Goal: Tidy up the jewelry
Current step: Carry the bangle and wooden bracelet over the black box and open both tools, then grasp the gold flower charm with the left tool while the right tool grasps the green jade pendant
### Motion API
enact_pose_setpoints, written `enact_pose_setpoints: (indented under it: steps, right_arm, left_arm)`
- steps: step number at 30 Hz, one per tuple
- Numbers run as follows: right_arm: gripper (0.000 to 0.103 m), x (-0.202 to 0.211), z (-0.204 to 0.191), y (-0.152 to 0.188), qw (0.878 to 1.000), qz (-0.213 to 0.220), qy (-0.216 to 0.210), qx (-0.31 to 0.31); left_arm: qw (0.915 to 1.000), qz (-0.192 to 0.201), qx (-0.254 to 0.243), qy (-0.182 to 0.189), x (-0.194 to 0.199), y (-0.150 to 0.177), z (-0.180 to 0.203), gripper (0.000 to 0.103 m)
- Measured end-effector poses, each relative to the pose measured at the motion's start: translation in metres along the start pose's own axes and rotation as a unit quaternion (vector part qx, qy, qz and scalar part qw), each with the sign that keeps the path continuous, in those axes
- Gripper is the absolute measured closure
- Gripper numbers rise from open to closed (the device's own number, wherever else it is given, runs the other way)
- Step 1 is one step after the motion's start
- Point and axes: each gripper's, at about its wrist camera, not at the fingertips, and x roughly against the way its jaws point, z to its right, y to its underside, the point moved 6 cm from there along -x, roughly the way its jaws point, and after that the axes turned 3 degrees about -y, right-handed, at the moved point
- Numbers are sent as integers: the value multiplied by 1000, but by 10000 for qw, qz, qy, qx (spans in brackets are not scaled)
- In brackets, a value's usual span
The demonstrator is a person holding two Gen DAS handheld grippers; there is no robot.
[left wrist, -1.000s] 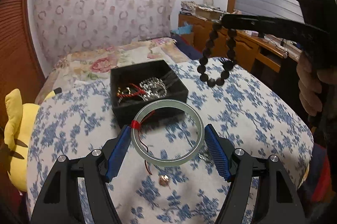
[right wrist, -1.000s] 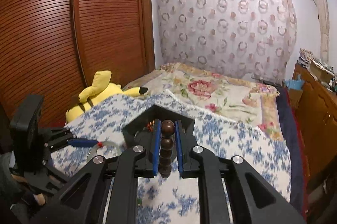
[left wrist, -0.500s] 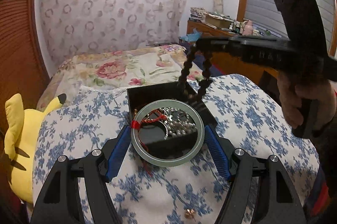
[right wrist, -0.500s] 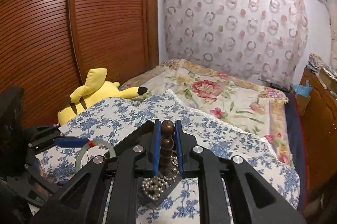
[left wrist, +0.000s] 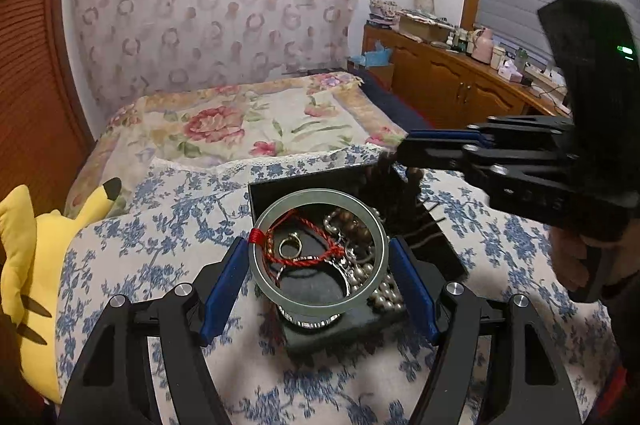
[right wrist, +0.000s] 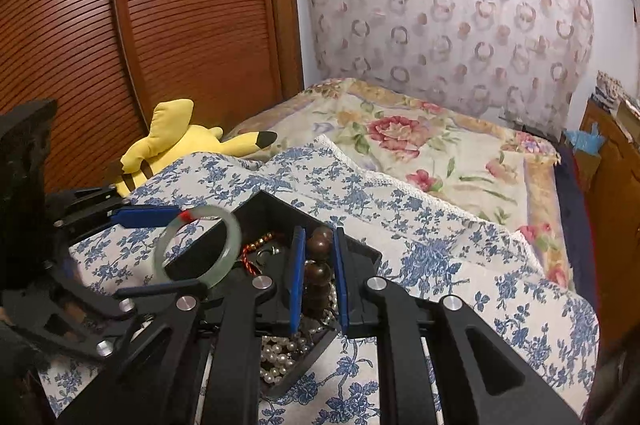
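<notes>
My left gripper (left wrist: 318,267) is shut on a pale green jade bangle (left wrist: 260,265) with a red thread knot, holding it just above the black jewelry box (left wrist: 448,257). The box holds a red cord, a ring and pearl strands (left wrist: 384,295). My right gripper (right wrist: 316,265) is shut on a dark wooden bead bracelet (right wrist: 320,271), which hangs blurred into the box's far right side (left wrist: 400,197). In the right wrist view the bangle (right wrist: 230,249) and the left gripper (right wrist: 160,249) sit to the left over the box (right wrist: 364,253).
The box rests on a blue floral cloth (left wrist: 160,237) on a bed. A yellow plush toy (left wrist: 24,265) lies at the left edge. A wooden dresser (left wrist: 452,85) with clutter stands at the right, a slatted wardrobe (right wrist: 160,25) at the left.
Both grippers moved forward and down over the box. The bead bracelet dropped from above the box into its far right side. The bangle now sits directly over the contents.
</notes>
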Motion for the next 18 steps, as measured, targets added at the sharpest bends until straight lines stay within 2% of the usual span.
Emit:
enact_pose_setpoints:
  steps: [3, 11, 18]
  right_arm:
    - [73, 4, 3, 3, 10000, 0, 4, -41]
    - [72, 25, 3, 17, 9999, 87, -5, -77]
    - [72, 45, -7, 33, 9999, 132, 46, -47]
  left_arm:
    - [10000, -97, 3, 6, -11, -2, 0, 35]
    - [9997, -237, -72, -44, -28, -7, 6, 34]
    - [9999, -112, -34, -4, -10, -3, 6, 34]
